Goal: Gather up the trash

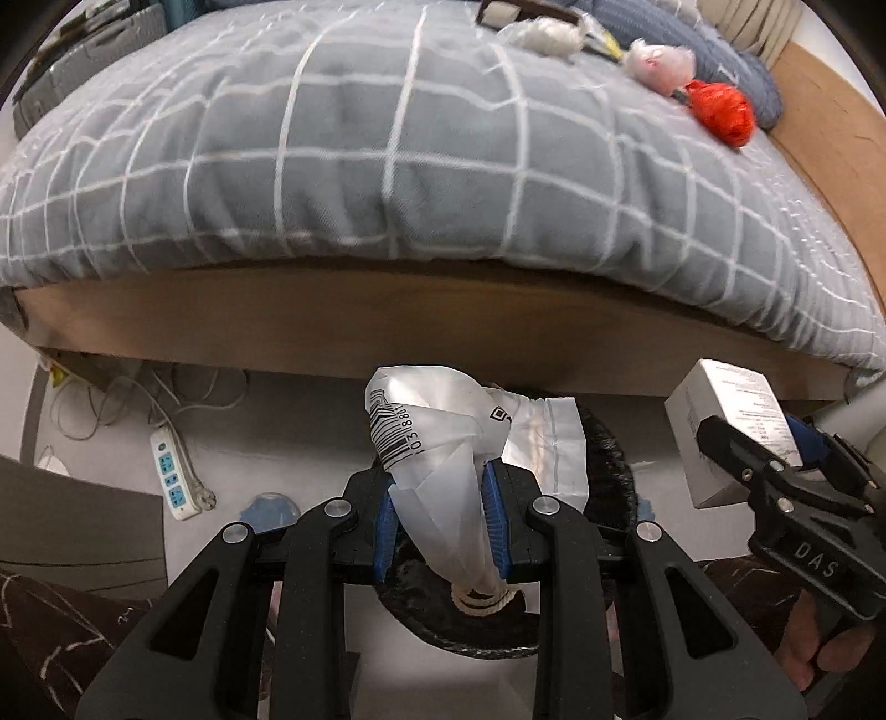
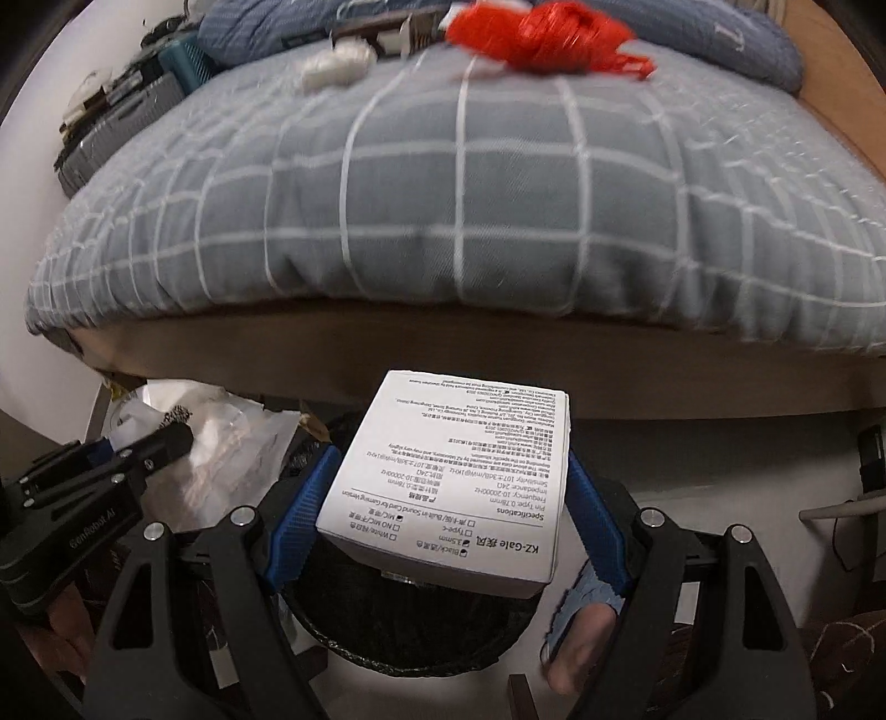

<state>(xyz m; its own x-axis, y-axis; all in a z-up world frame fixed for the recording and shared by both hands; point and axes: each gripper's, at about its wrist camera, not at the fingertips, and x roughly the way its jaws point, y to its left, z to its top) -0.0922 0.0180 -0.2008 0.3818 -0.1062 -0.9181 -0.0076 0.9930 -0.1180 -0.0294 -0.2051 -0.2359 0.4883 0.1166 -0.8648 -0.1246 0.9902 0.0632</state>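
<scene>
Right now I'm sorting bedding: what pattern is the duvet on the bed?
Grey with a white grid pattern: the duvet shows best in the left wrist view.

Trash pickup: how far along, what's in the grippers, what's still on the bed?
Done: can't tell, the black-lined bin shows no contents. In hand: left gripper shut on a crumpled plastic bag, right gripper shut on a white box, both above the bin. Left on the bed: red wad, pink-white wad, white wad.
</scene>
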